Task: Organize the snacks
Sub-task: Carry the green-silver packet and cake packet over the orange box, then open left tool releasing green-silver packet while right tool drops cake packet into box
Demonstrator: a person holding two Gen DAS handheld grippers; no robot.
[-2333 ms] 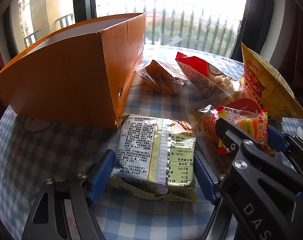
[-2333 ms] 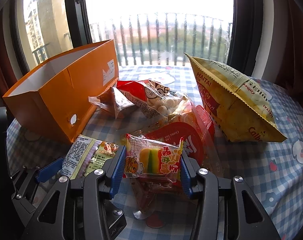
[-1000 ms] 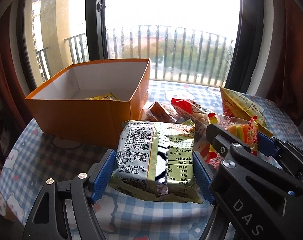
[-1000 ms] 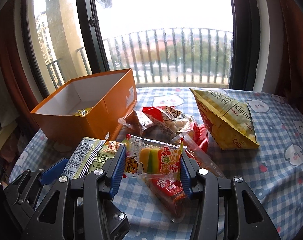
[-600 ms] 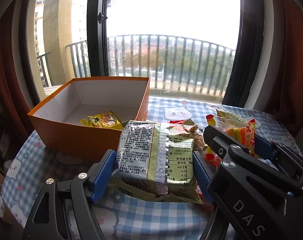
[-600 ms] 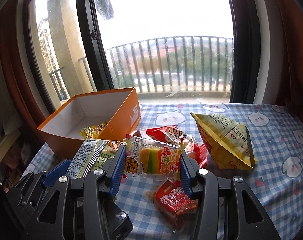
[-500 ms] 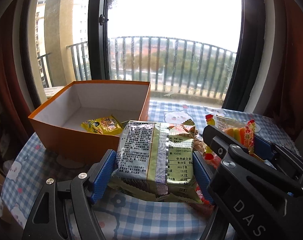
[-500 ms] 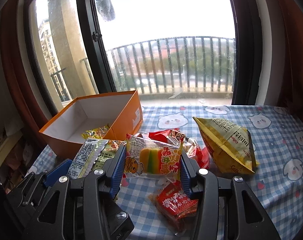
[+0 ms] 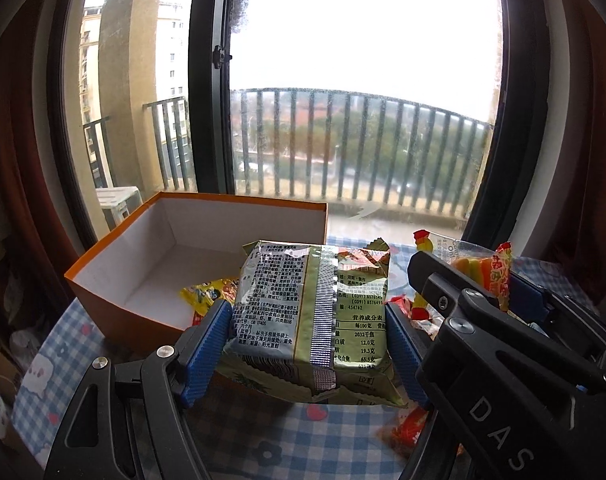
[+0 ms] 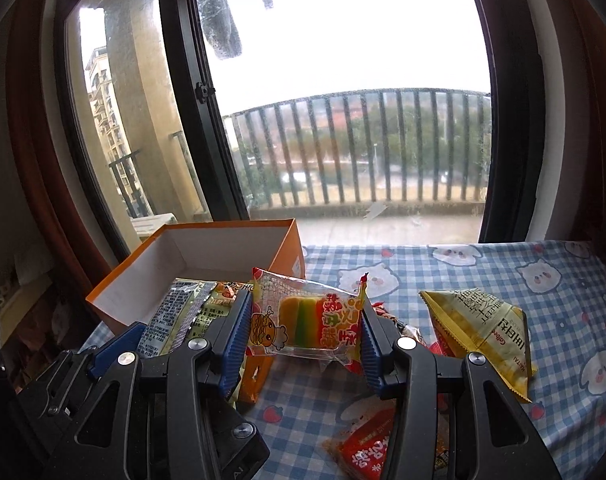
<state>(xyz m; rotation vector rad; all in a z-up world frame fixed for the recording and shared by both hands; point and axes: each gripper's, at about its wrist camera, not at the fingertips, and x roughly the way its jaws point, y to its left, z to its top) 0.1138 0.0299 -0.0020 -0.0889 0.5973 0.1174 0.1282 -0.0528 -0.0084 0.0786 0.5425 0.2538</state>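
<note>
Left wrist view: the left gripper (image 9: pixel 307 354), black-framed with ribbed blue pads, stands fairly wide and clamps a green, foil-seamed snack packet printed with black text (image 9: pixel 311 316) by its two side edges. The packet is lifted clear of the blue-and-white checked tablecloth with cartoon faces (image 9: pixel 263 440) and sits in front of the open orange cardboard box with a white interior (image 9: pixel 151 264). A small yellow snack pouch (image 9: pixel 207 294) lies on the box floor, partly hidden behind the held packet. The box stands on the cloth beside the dark-framed window (image 9: pixel 219 80).

Right wrist view: the right gripper (image 10: pixel 305 340), of the same build, is set narrower and pinches a clear wrapper showing a striped yellow, green and orange sweet and red characters (image 10: pixel 307 326); both pads press on its ends, and it is held above the cloth. The left gripper's packet appears at lower left, just beside it. On the cloth to the right lies a yellow pillow-shaped chip bag (image 10: pixel 483 328); a red snack packet (image 10: pixel 367 448) lies below the right gripper, partly covered by its frame.
</note>
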